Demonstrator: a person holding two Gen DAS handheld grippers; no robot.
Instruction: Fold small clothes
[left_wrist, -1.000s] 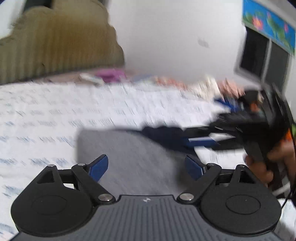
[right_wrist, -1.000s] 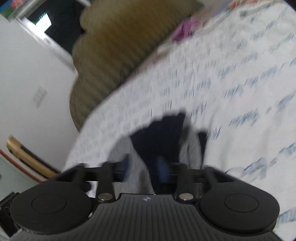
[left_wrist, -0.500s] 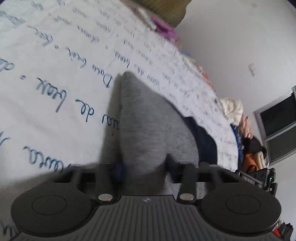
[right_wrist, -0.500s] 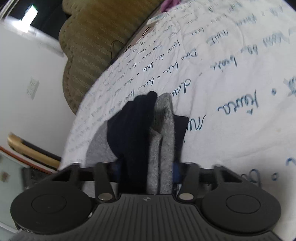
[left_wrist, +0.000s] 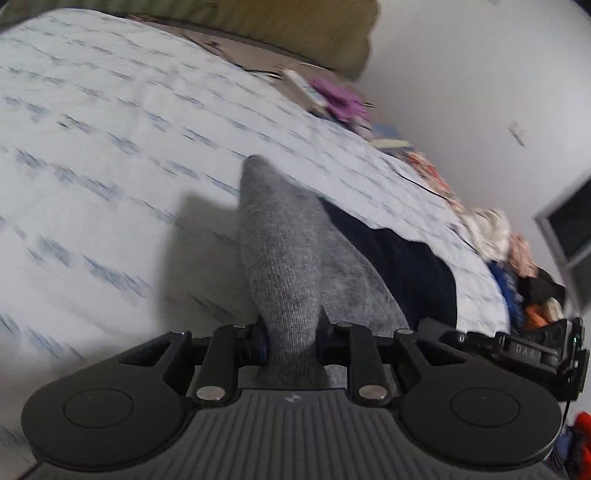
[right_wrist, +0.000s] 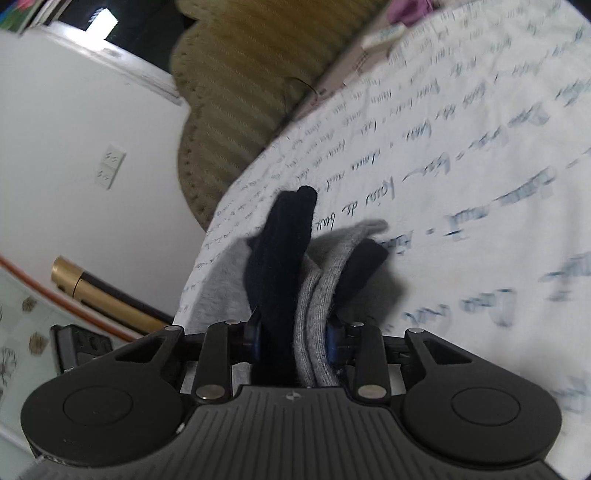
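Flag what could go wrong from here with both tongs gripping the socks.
1. The right tongs pinch a stack of navy and grey layers; the navy sock sits at one side of the stack and could slip out if pulled.
2. The left tongs hold only the grey sock, so pulling apart could undo the fold.
3. Both views are blurred over the bedsheet, suggesting fast motion, so placement may be sloppy.
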